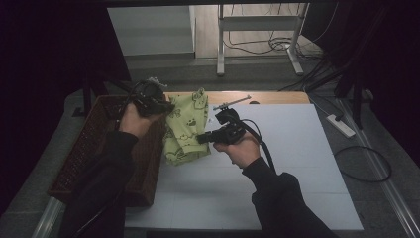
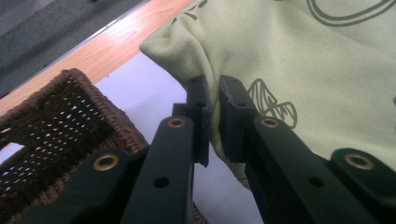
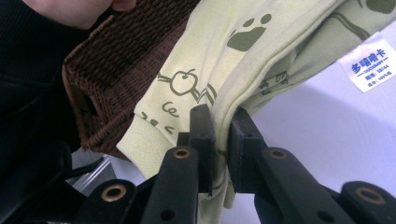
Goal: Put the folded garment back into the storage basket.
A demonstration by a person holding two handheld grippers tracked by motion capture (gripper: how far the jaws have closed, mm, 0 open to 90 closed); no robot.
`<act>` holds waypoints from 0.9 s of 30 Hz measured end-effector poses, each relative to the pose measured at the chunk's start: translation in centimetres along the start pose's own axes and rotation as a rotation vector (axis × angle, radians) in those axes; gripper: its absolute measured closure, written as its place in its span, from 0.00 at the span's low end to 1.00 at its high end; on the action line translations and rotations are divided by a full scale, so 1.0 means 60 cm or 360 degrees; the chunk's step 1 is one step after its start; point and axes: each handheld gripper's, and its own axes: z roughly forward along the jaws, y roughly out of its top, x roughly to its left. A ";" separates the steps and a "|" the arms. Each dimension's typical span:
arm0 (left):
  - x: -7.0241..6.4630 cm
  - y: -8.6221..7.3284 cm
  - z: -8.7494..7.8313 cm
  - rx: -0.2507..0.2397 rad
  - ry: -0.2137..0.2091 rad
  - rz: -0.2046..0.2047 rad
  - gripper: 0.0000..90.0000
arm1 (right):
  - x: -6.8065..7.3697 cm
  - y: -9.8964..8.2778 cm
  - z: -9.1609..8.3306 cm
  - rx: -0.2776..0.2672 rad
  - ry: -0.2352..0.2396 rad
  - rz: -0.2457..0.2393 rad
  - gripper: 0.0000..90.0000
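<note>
We are holding a light green garment (image 1: 185, 130) between us, one gripper in each hand. Our left gripper (image 1: 166, 106) is pinching the cloth near a folded corner: in the left gripper view its fingers (image 2: 201, 105) are clenched on a ridge of the fabric (image 2: 299, 70), which is running up and away from the fingertips and spreading out to their right, with a dark printed outline just beside the right-hand finger. To the left of these fingers, and lower, a brown wicker basket (image 2: 60, 121) is sitting on the table (image 2: 149, 93), near the cloth.

Our right gripper (image 1: 204, 138) is gripping the same garment at another spot. In the right gripper view its fingers (image 3: 204, 135) are closed on a gathered fold of the cloth (image 3: 224, 60), and a ribbed hem is hanging just to the left of the fingertips. Above the fingers the fabric is showing a printed apple and a paw mark, and a white sewn-in label (image 3: 369, 67) is lying up to their right, against the white table top. The basket's dark weave (image 3: 126, 56) is standing just behind the cloth, up and to the left of these fingers.

From the high view the garment is hanging between the two sets of fingers, its lower part resting on the white table (image 1: 277, 163) right beside the basket (image 1: 99, 148).
</note>
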 end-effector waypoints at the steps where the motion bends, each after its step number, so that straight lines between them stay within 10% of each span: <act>1: 0.002 0.000 -0.001 0.0000 0.0003 -0.0001 0.92 | 0.000 0.002 0.001 -0.0002 0.0005 0.0002 0.90; 27: 0.036 0.013 -0.029 0.0059 0.0097 -0.0017 0.92 | 0.021 0.045 0.023 -0.0042 0.0062 0.0050 0.91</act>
